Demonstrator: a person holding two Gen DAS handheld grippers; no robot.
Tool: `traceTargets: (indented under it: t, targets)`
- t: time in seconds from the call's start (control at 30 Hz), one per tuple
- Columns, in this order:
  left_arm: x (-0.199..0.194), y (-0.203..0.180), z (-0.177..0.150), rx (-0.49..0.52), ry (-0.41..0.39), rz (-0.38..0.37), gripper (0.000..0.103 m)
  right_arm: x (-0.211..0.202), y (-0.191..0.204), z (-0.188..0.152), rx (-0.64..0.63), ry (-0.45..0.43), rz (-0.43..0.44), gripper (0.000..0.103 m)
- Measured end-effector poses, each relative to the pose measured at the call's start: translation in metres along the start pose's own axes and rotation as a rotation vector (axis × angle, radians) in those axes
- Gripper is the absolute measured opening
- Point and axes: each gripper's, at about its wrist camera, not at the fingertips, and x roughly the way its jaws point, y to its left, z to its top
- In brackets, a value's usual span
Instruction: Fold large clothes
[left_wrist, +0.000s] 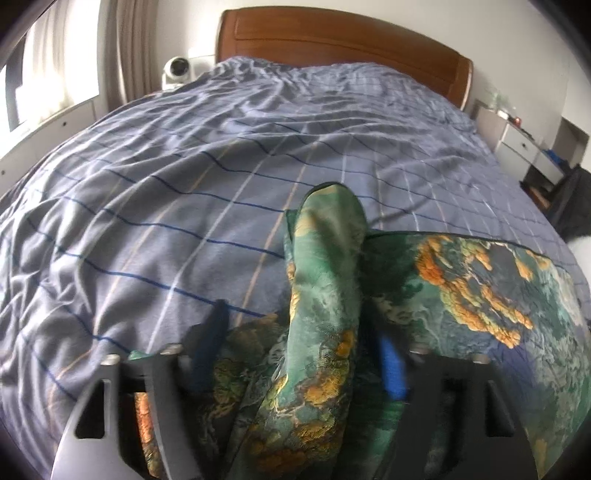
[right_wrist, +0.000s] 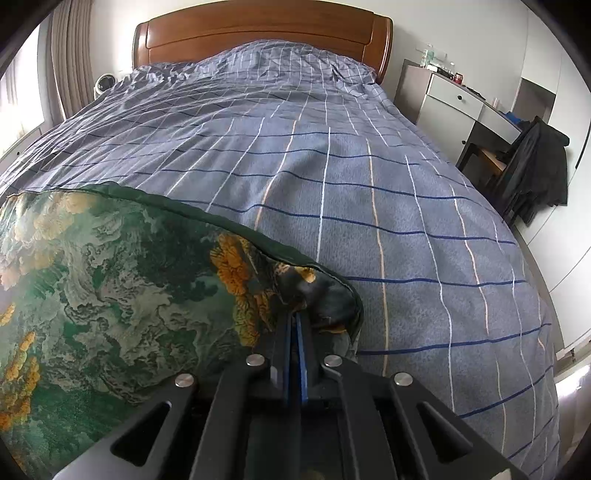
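While the green printed garment (right_wrist: 110, 280) lies on the blue checked bed cover (right_wrist: 369, 184) near the front edge, the right gripper (right_wrist: 297, 321) is closed tight on its corner. Left gripper (left_wrist: 295, 332) stands wide w/ a raised fold of cloth between the fingers, pads not pressing it.

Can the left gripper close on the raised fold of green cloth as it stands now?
Probably yes. The left gripper is open, and the fold of the green cloth stands upright between its fingers, with nothing else in the gap. The pads do not seem to press it yet.
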Motion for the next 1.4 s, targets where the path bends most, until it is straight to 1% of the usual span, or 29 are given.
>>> traceTargets:
  t: [0.1,0.13,0.17,0.2,0.23,0.27,0.3,0.33,0.37,0.43,0.5,0.6,0.7,0.77,0.87,1.0,1.13,1.2,1.3,1.4]
  targets:
    - [-0.012,0.002,0.005,0.003,0.000,-0.008,0.092,-0.004,0.000,0.003,-0.007,0.003,-0.003,0.005]
    - [-0.018,0.002,0.006,0.005,-0.007,-0.014,0.093,-0.005,-0.001,0.004,-0.006,0.003,-0.003,0.008]
    - [-0.025,0.002,0.007,0.005,-0.018,-0.020,0.094,-0.007,-0.003,0.006,-0.003,0.002,-0.001,0.014]
    - [-0.033,0.003,0.007,0.003,-0.031,-0.026,0.096,-0.011,-0.005,0.008,0.004,0.000,0.002,0.017]
    - [-0.041,0.003,0.007,0.002,-0.044,-0.029,0.097,-0.014,-0.008,0.010,0.013,-0.005,0.011,0.026]
    - [-0.053,0.003,0.007,-0.002,-0.068,-0.035,0.098,-0.018,-0.011,0.012,0.022,-0.012,0.014,0.048]
    - [-0.061,0.002,0.006,-0.006,-0.086,-0.038,0.099,-0.022,-0.014,0.013,0.028,-0.019,0.005,0.064]
    - [-0.070,0.002,0.004,-0.011,-0.105,-0.039,0.099,-0.028,-0.018,0.015,0.041,-0.033,-0.014,0.089]
    - [-0.079,0.001,0.001,-0.016,-0.126,-0.043,0.100,-0.035,-0.023,0.017,0.057,-0.053,-0.018,0.093]
    - [-0.101,-0.001,-0.007,-0.007,-0.169,-0.051,0.100,-0.050,-0.035,0.019,0.098,-0.087,-0.016,0.093]
    - [-0.121,-0.005,-0.015,0.019,-0.202,-0.068,0.100,-0.066,-0.044,0.018,0.118,-0.115,-0.042,0.093]
    - [-0.148,-0.012,-0.029,0.054,-0.221,-0.092,0.100,-0.096,-0.052,0.010,0.113,-0.173,-0.063,0.093]
    - [-0.171,-0.020,-0.045,0.067,-0.226,-0.115,0.100,-0.127,-0.057,-0.003,0.110,-0.218,-0.064,0.093]
    - [-0.182,-0.026,-0.057,0.063,-0.217,-0.138,0.100,-0.153,-0.059,-0.020,0.120,-0.262,-0.057,0.093]
    - [-0.191,-0.038,-0.076,0.059,-0.164,-0.207,0.100,-0.182,-0.059,-0.046,0.136,-0.297,-0.053,0.093]
    - [-0.200,-0.057,-0.100,0.093,-0.134,-0.233,0.100,-0.209,-0.055,-0.082,0.165,-0.298,-0.045,0.094]
    - [-0.202,-0.071,-0.118,0.122,-0.092,-0.256,0.100,-0.221,-0.042,-0.112,0.149,-0.271,-0.039,0.094]
    - [-0.203,-0.080,-0.126,0.147,-0.065,-0.270,0.100,-0.222,-0.032,-0.123,0.127,-0.250,-0.026,0.094]
    - [-0.207,-0.086,-0.135,0.167,-0.052,-0.275,0.100,-0.226,-0.020,-0.135,0.103,-0.237,-0.004,0.094]
    - [-0.210,-0.089,-0.139,0.184,-0.038,-0.280,0.101,-0.228,-0.015,-0.141,0.110,-0.230,0.024,0.094]
